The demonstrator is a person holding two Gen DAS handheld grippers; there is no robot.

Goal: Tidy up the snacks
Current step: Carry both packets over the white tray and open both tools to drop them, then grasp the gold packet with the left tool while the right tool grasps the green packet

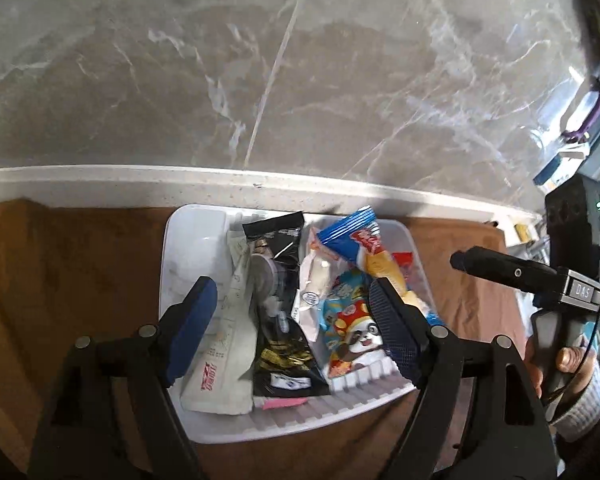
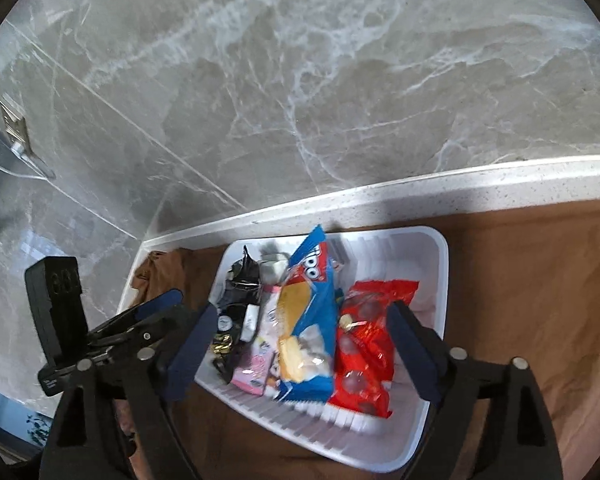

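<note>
Both grippers over the bin (image 1: 180,240), jaws wide, nothing held. Left gripper (image 1: 296,336) above the white pack (image 1: 224,360) and black pack (image 1: 280,320). Right gripper (image 2: 300,348) straddles the blue pack (image 2: 308,320) and red pack (image 2: 364,344). Bin sits on brown cloth (image 2: 520,300) at the counter's back edge, snacks inside.

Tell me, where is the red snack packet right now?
In the right wrist view, the red packet lies in the white tray, right of the blue packet.
</note>
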